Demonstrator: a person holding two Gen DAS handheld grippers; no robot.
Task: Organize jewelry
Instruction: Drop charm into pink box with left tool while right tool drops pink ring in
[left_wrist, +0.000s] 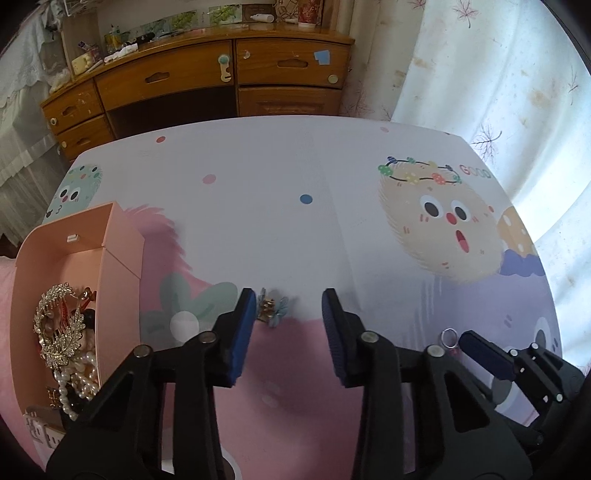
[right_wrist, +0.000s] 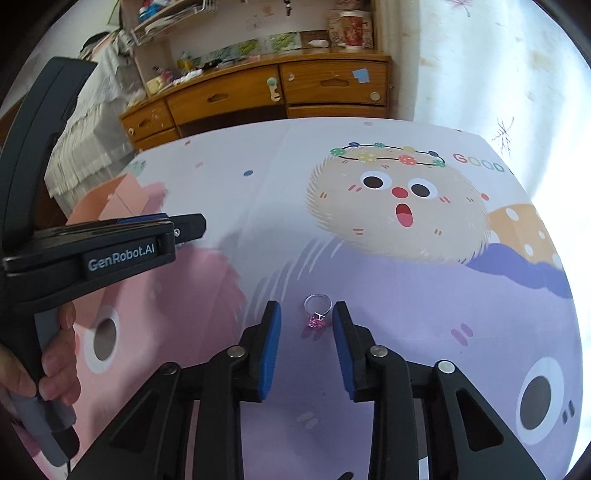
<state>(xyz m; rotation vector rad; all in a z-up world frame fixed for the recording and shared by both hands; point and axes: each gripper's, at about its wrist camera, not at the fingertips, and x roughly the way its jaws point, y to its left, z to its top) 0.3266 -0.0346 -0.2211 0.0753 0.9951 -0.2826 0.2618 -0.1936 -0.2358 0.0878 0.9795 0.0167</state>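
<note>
2 items lie loose on the tabletop (left_wrist: 258, 177), and each gripper is lined up on 1 of them. The left gripper (left_wrist: 289, 301) is spread, with nothing between its pads; a small gold and blue ornament (left_wrist: 271, 308) lies just ahead, close to the left pad (left_wrist: 245, 321) and off-centre in the gap. The right gripper (right_wrist: 306, 314) is also spread and holds nothing; a silver ring (right_wrist: 317, 308) with a pink stone lies flat between its fingertips, nearer the right pad (right_wrist: 341, 339), with no visible contact. The pink box (left_wrist: 122, 236) stands open at the left edge of the tabletop and already contains a gold brooch (left_wrist: 59, 325), pearls (left_wrist: 79, 380) and other pieces. Judged from this layout, the step in hand is the pick-up approach, and the sorting is well along, with only these 2 items seen outside the box. The next move calls for each gripper to descend until its pads bracket the item, then close. The left gripper needs a slight shift to centre the ornament first. The ring is thin and lies flat, so the pads must reach the surface and close on the stone or the band edge; a shallow grasp is likely to slip. Transfer to the box follows, and the left gripper has the shorter path.
</note>
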